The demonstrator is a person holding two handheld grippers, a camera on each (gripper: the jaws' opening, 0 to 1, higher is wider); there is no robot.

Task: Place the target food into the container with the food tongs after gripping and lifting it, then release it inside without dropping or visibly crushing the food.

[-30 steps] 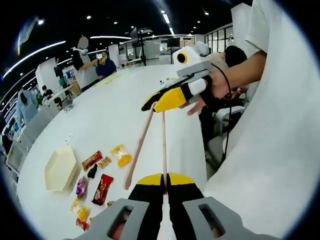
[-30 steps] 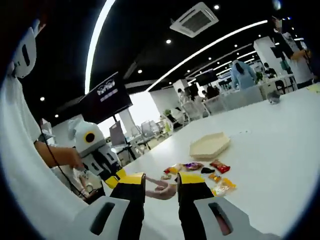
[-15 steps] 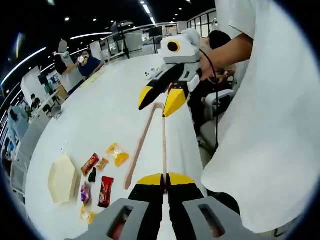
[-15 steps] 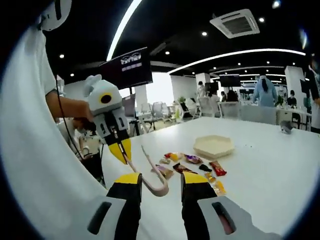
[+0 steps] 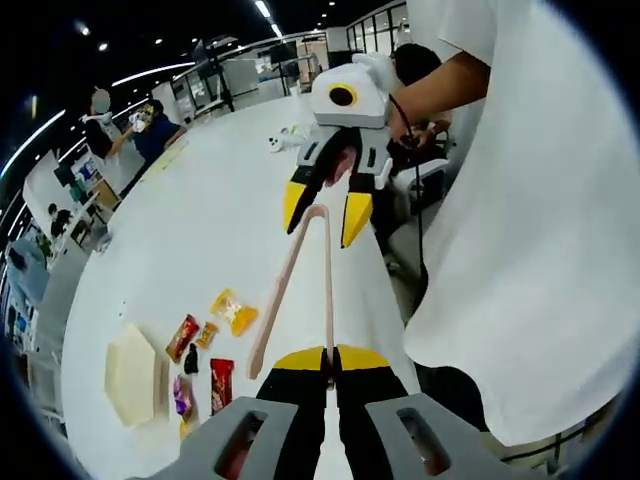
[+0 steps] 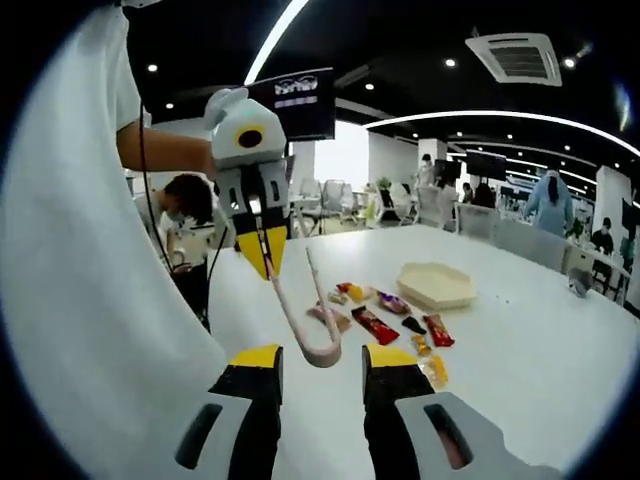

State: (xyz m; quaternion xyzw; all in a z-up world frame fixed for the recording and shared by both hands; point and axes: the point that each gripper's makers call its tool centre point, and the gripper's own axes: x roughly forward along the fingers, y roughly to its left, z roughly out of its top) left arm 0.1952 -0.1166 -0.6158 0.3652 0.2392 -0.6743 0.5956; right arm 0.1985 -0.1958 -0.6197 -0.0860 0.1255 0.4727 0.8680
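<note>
The left gripper [image 5: 329, 362] fingers pinch one arm of the pale pink plastic tongs [image 5: 300, 275]; the right gripper [image 6: 312, 362] fingers spread wide around its bend.

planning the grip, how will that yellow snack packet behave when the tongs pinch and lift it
The yellow snack packet looks like thin crinkly film, so probably light and floppy. Its glossy wrapper may slip between the slim tongs tips. It lies flat on the table, so unlikely to roll.
</note>
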